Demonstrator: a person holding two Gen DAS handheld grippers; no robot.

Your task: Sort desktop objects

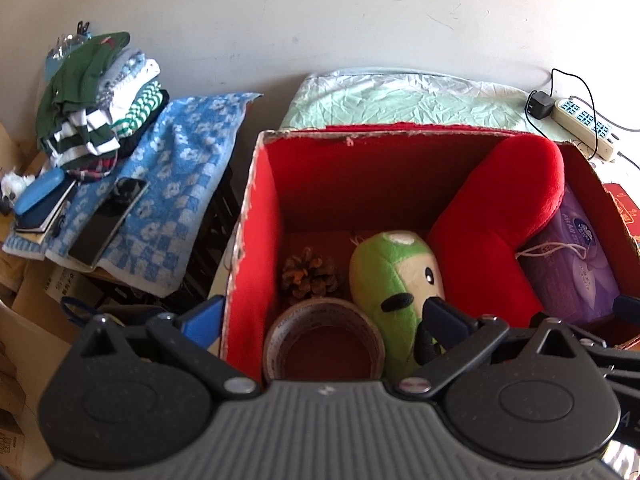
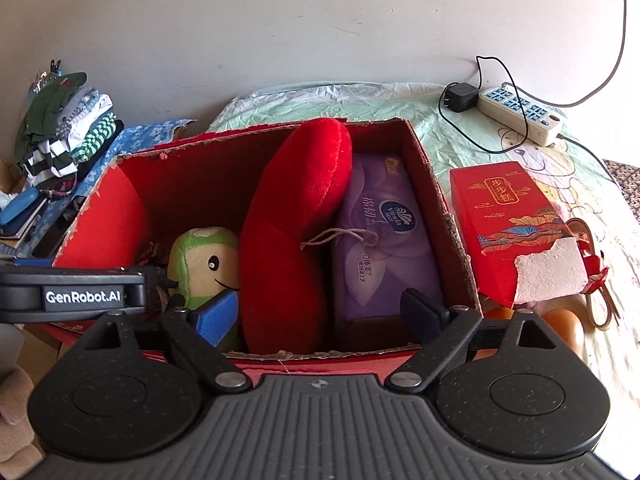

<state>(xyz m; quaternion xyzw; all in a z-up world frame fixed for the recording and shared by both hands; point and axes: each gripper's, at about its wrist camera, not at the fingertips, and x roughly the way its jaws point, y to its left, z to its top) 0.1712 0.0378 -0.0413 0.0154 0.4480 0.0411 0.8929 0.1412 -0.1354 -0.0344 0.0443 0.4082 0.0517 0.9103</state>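
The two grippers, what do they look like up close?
Both match: a ribbed dark grey body, two round black speckled housings, black linkage arms with silver rivets, and blue-padded fingers. See the left gripper and right gripper. The left one's side carries a white GenRobot.AI label.

Left tool (image 2: 72, 295): white "GenRobot.AI" on its black side.
Red gift box (image 2: 508, 216), right of the carton: gold "步步糕".
Purple tissue pack (image 2: 384, 236), inside the carton: "Vinda" logo.

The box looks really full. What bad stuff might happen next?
The red plush cushion stands tilted against the tissue pack and pokes above the red box rim, so it may tip out. The left tool, open, straddles the box wall and could snag it. Little room remains beside the green plush toy.
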